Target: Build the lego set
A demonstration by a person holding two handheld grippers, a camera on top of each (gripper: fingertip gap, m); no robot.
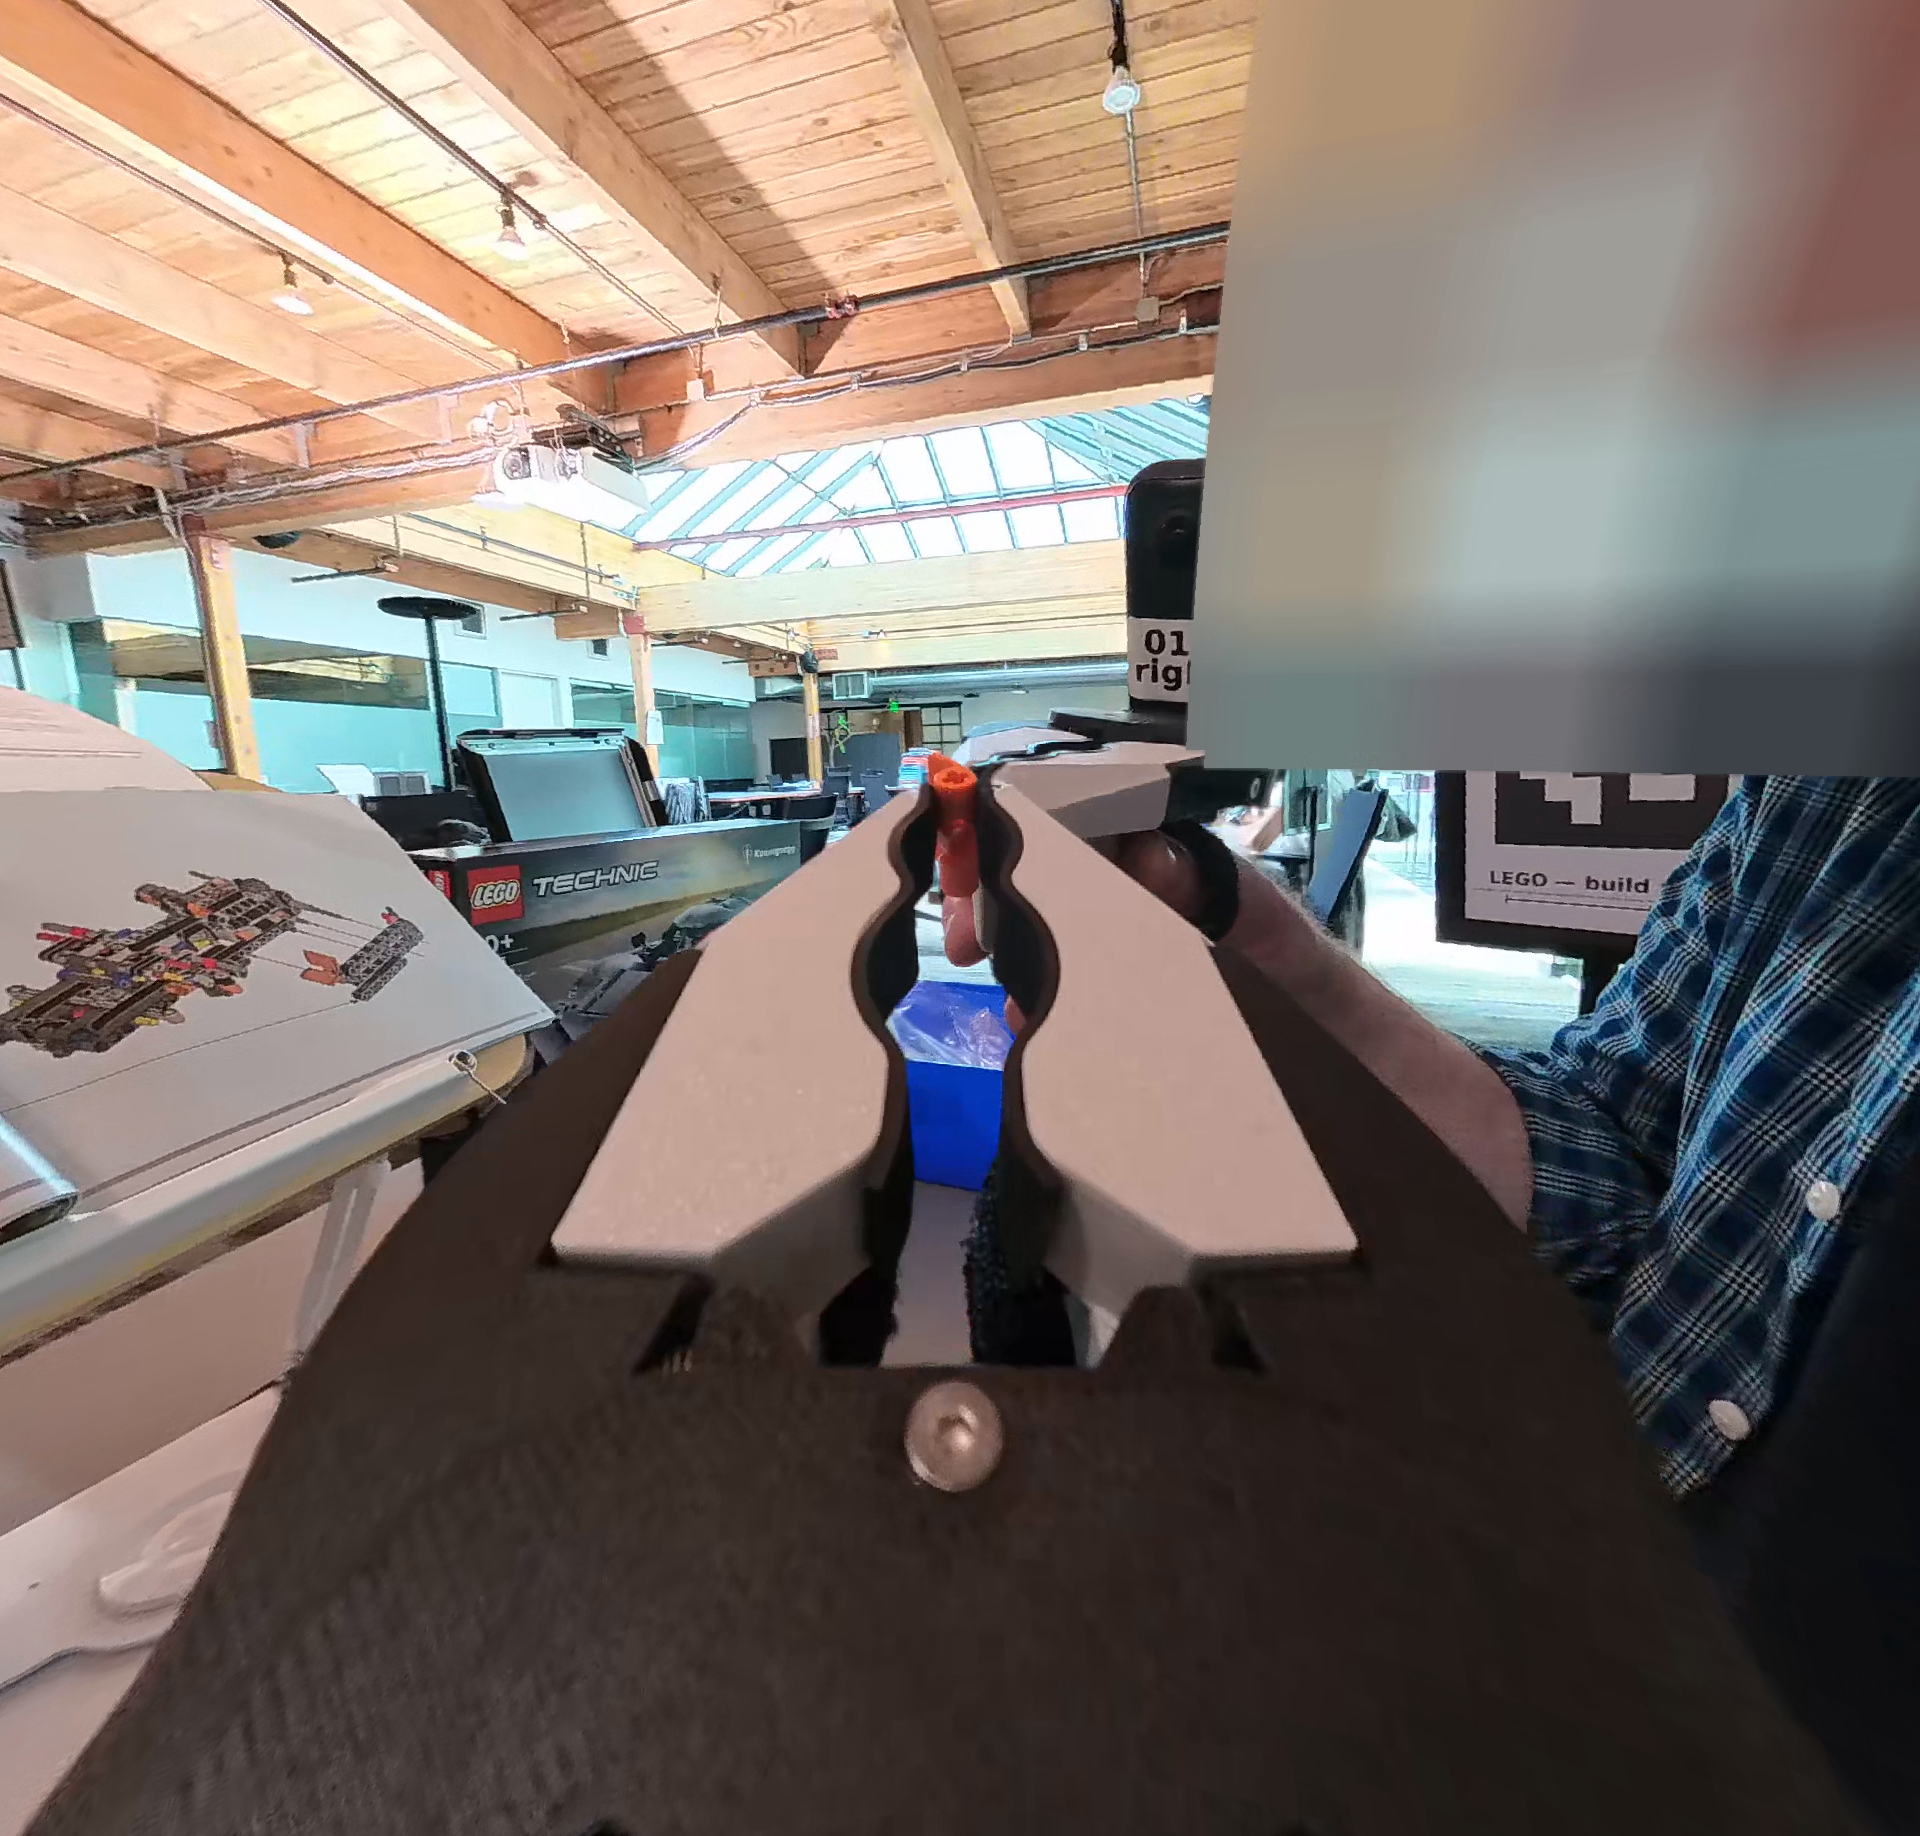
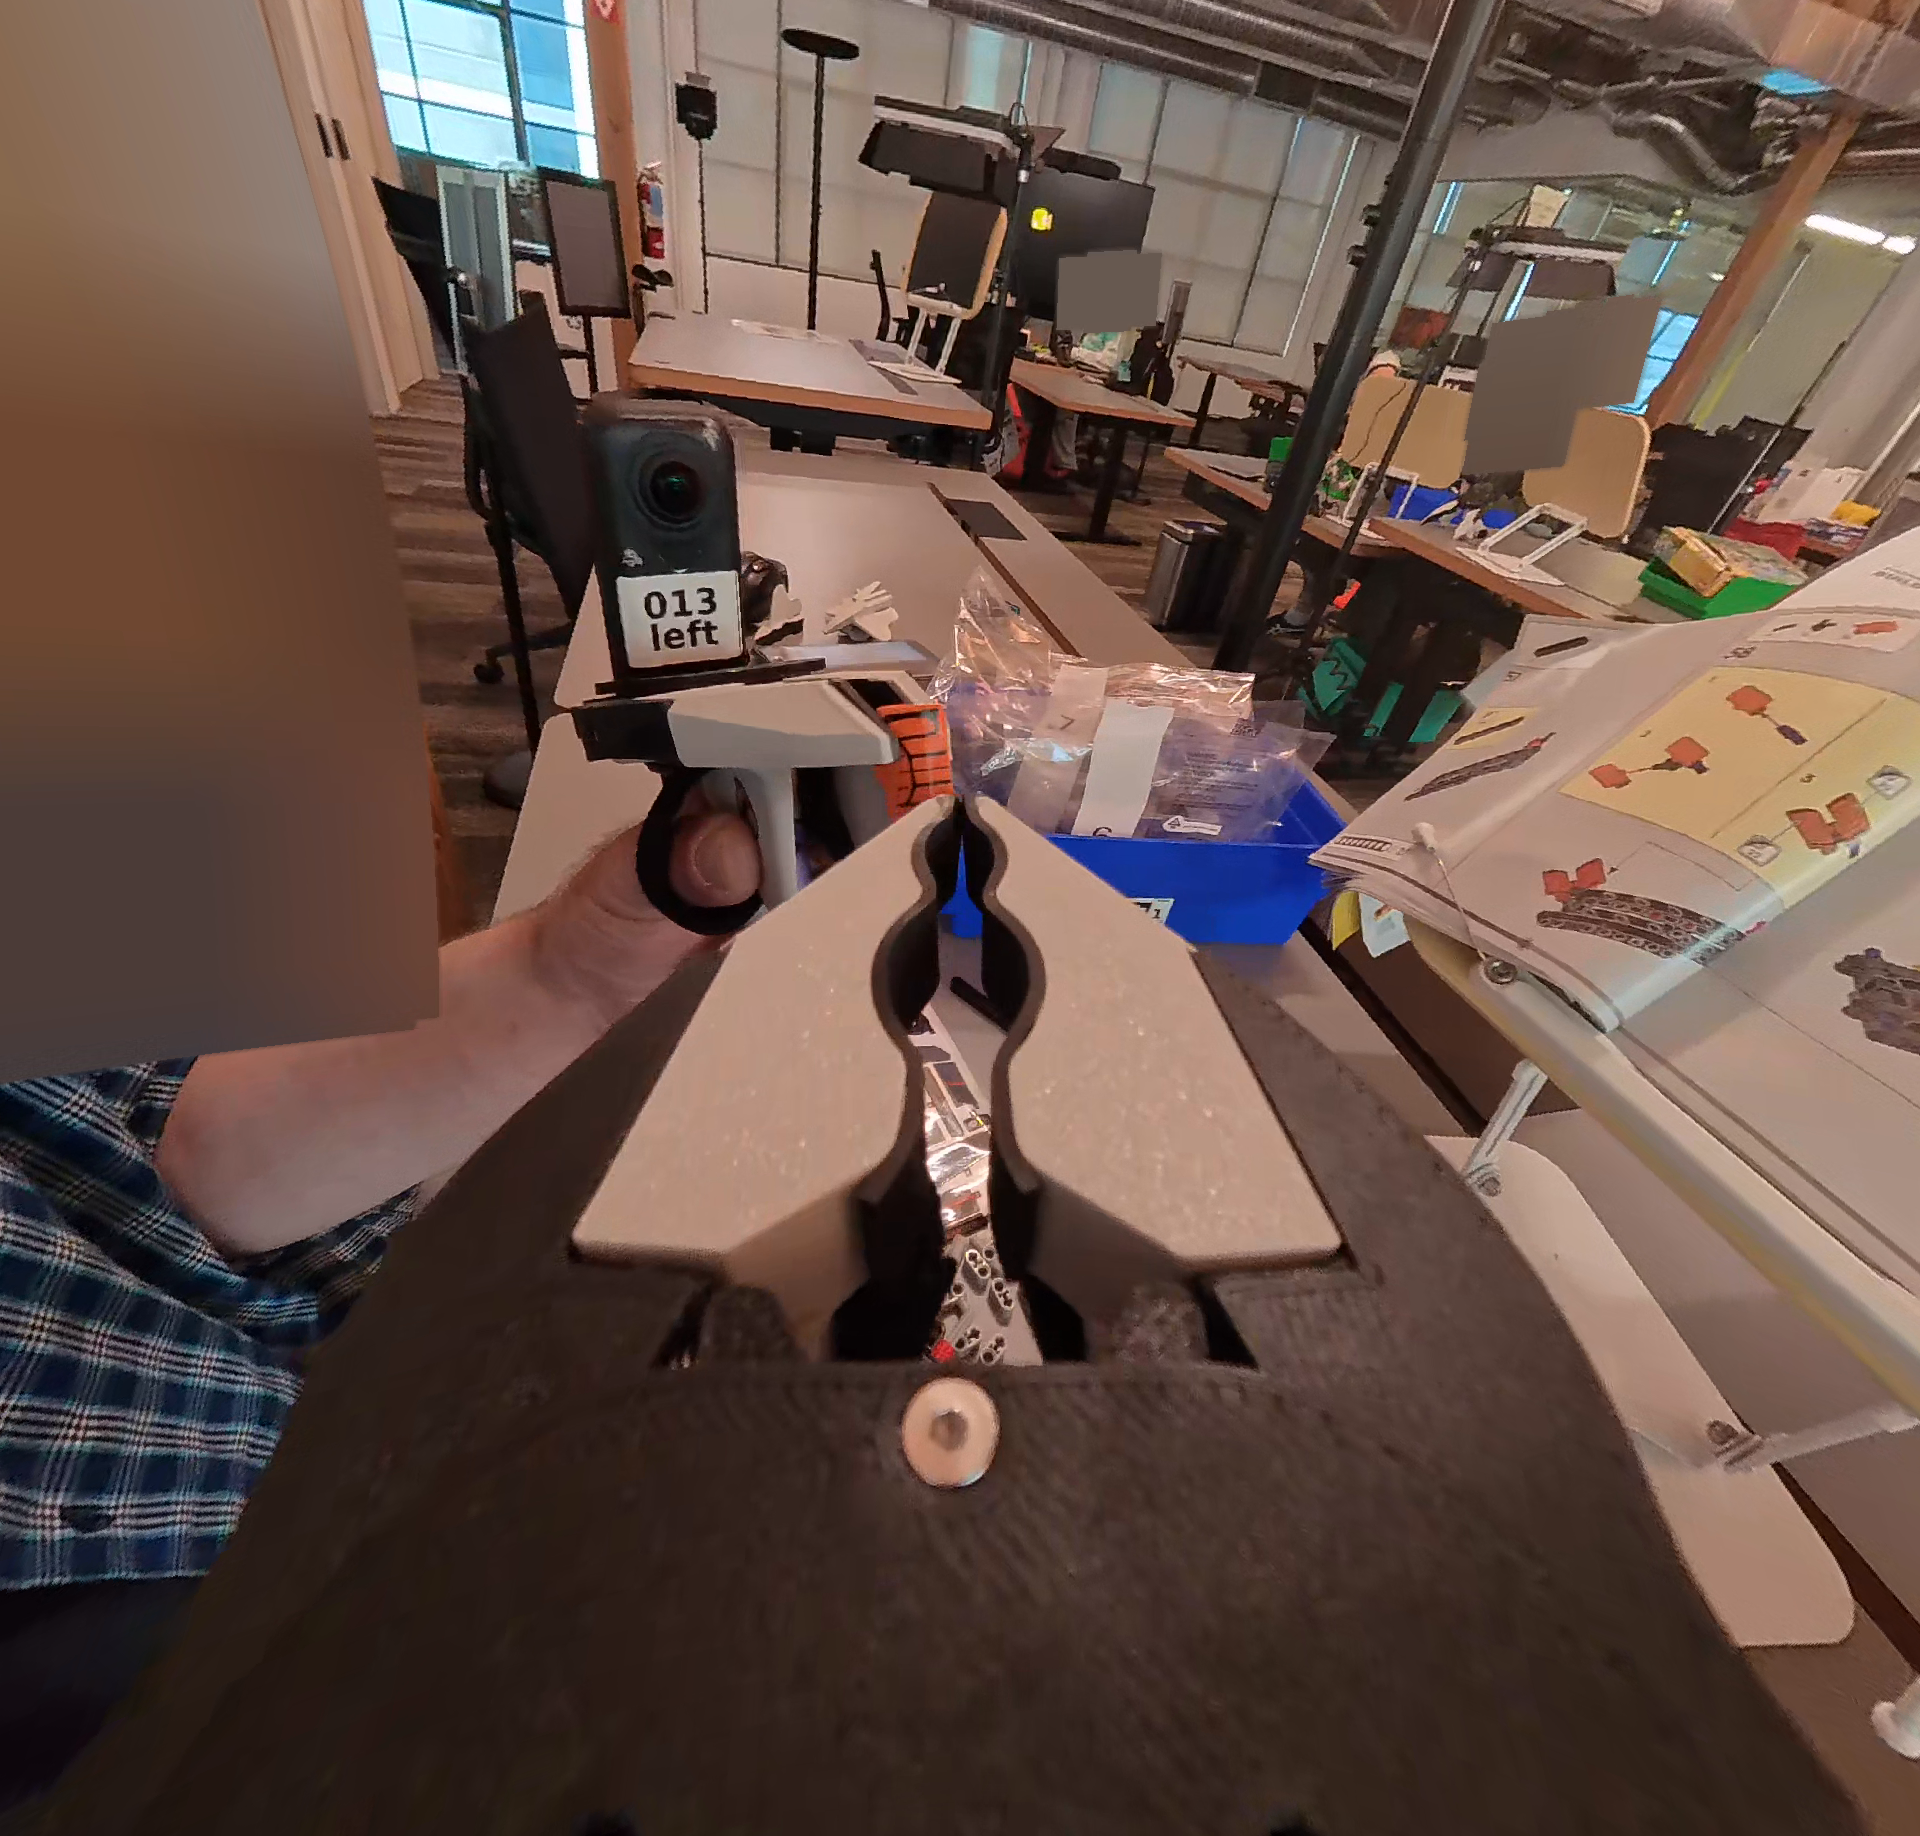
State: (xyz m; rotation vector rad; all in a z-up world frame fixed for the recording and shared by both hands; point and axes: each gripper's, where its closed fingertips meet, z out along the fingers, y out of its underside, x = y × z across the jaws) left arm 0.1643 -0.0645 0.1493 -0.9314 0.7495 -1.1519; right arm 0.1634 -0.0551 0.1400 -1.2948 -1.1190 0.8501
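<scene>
My left gripper (image 1: 954, 799) is shut on an orange lego piece (image 1: 953, 822), which stands upright between its pads with its round end showing at the fingertips. In the right wrist view the same piece (image 2: 916, 760) shows as an orange panel with black lines, held at the tip of the left gripper (image 2: 896, 747). My right gripper (image 2: 956, 815) is shut, its pads meeting at the tips just below the orange piece. In the left wrist view the right gripper (image 1: 997, 763) comes in from the right, its tips right beside the piece's top end.
A blue bin (image 2: 1226, 877) with clear plastic bags (image 2: 1122, 737) sits on the table behind the grippers. An open instruction booklet on a stand (image 2: 1662, 810) is at the right. A lego box (image 1: 623, 887) stands behind the booklet (image 1: 208, 955). A person's checked sleeve (image 1: 1714, 1111) is close by. Only a small space, under 4 cm, lies between the two pairs of fingers.
</scene>
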